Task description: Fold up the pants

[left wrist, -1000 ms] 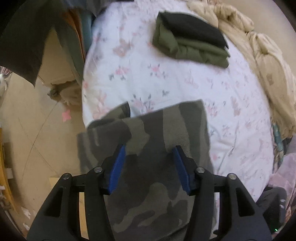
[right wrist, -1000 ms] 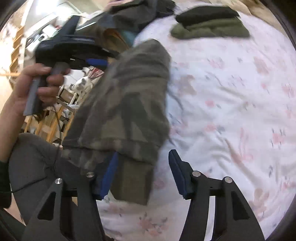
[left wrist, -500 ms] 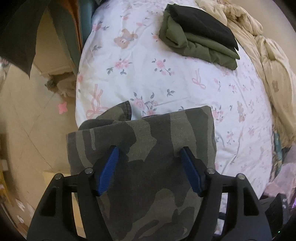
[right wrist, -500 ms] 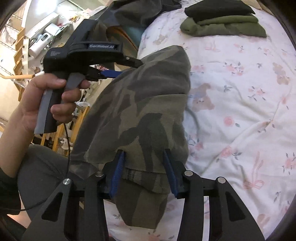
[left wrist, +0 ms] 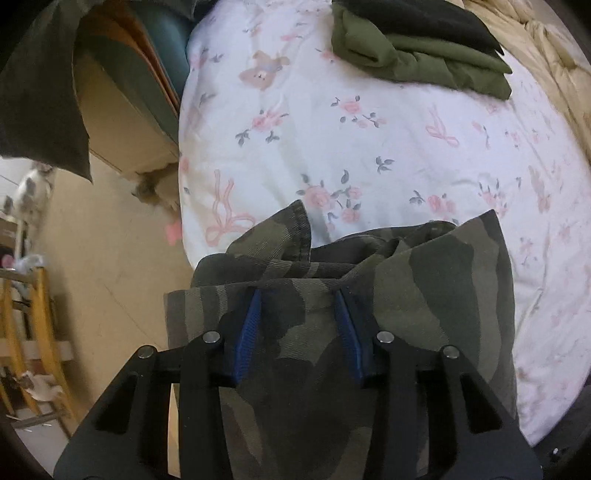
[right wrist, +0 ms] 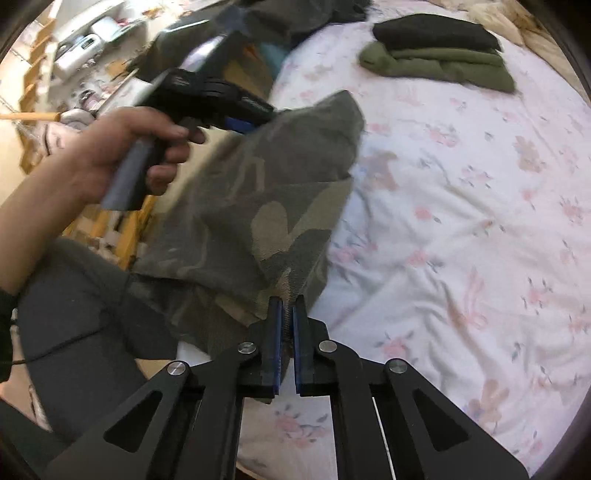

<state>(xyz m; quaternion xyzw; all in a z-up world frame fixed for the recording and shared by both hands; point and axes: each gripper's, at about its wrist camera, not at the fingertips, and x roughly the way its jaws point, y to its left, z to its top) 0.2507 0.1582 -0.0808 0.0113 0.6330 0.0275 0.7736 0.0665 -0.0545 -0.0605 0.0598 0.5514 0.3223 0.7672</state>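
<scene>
While the right gripper [right wrist: 287,314] pinches the pants [right wrist: 258,206] edge, the left gripper [left wrist: 299,314], half-spread and just closing over cloth, should bite fully before lifting.

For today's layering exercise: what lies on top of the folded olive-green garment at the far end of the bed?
A folded black garment lies on the olive-green garment, covering much of it. Anything between them is hidden.

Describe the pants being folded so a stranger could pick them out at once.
Start at the bed with the white floral sheet. At its near edge, partly hanging over the side, lie the camouflage pants. They alone are patterned, in green and brown patches; the folded pile at the far end holds only a plain olive garment and a plain black garment.
</scene>
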